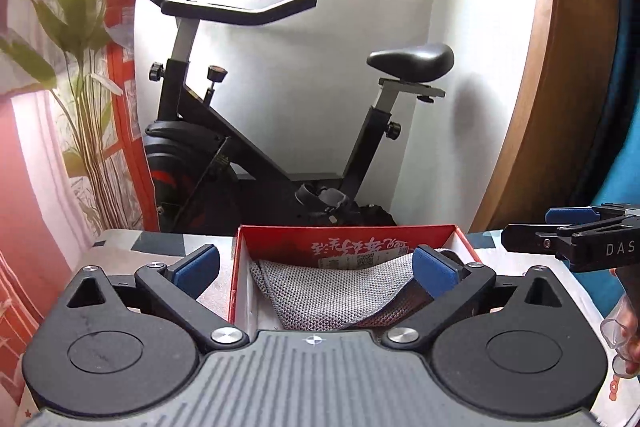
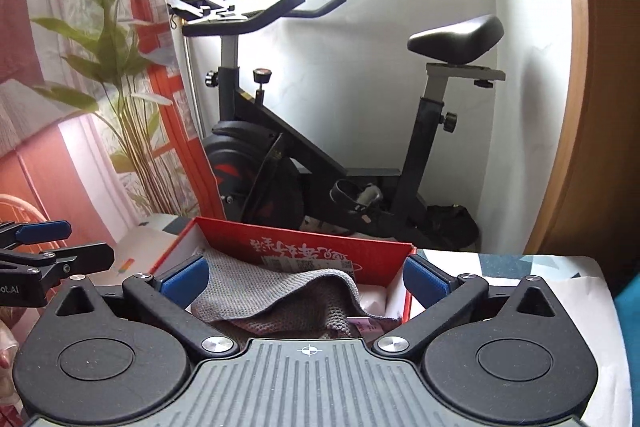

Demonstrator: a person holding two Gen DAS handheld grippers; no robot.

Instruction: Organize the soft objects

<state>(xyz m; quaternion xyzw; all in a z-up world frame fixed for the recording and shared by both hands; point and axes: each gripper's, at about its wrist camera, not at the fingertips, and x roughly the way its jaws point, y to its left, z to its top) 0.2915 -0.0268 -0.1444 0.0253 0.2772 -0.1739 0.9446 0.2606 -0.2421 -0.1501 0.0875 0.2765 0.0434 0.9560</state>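
1. Left tongs: black linkage arms with blue rubber pads, spread wide, nothing between the pads; they hang above the near end of the box.
2. Right tongs: same build, also spread wide and empty, above the same box; in the left wrist view they show at the right edge.
3. Grey cloth: knitted, waffle-textured, soft and crumpled. It lies inside the box, loosely folded to a blunt triangle; its long edge runs across the box and its point faces the near end. In the right wrist view a fold droops over a second, pinker-grey layer.
4. Box: red cardboard, rectangular, open-topped, white inside, printed characters and a label on the far inner wall. Its long axis runs away from the cameras.
5. Surface: covered with a pale patterned sheet; the box rests on it.
6. Exercise bike: black, behind the box against a white wall.
7. Plant: long green leaves, at left.
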